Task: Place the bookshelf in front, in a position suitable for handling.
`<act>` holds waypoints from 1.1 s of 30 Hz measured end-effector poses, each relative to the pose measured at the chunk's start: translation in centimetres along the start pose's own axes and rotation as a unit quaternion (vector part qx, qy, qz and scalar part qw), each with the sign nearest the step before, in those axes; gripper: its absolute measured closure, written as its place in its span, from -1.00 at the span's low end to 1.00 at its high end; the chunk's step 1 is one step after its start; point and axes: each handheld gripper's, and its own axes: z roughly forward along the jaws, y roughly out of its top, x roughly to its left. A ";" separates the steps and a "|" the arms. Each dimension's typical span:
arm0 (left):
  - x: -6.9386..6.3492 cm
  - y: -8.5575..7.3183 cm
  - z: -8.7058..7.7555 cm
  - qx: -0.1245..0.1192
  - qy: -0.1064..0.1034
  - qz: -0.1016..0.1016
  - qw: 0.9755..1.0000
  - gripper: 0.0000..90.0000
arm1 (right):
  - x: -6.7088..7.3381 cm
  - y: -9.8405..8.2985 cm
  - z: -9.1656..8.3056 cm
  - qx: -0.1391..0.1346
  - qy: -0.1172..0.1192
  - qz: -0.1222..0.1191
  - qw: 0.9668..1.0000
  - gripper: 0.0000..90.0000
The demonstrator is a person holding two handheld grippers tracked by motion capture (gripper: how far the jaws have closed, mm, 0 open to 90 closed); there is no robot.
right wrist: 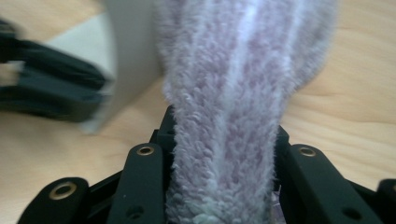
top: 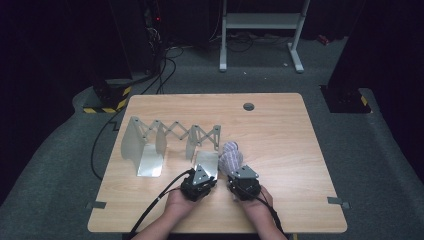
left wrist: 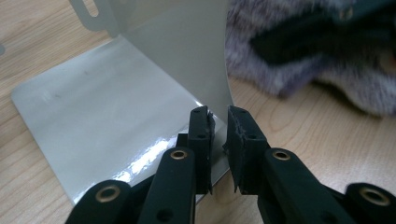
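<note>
While you hold the folding rack steady with one claw, your other claw brings the soft thing to it, and that looks like why both hands sit so close together at the near edge of the light wooden table [top: 280, 125].

Your left gripper [left wrist: 219, 135] has its jaws drawn in narrow around the thin upright wall of the shiny grey metal plate [left wrist: 107, 107]. That plate is the right-hand end of the silver metal rack with the zigzag scissor bars [top: 172, 134]. I cannot tell if the pads really press the metal; a thin gap shows on one side. Pinching it there should stop the rack from sliding.

Your right gripper [right wrist: 224, 140] is squeezed onto the fluffy purple and white striped sock [right wrist: 233, 93]. The sock fills the space between the jaws and stands up tall out of them.

That sock [top: 231, 159] is just to the right of the plate, near your hands. It looks soft, fuzzy and thick, with pale stripes running along it. It may be meant to go over the plate.
</note>
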 end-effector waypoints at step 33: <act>4.2 -3.3 -7.8 -0.079 0.055 -0.032 0.995 0.71 | 0.4 1.6 -3.9 -0.094 0.044 0.031 0.994 0.38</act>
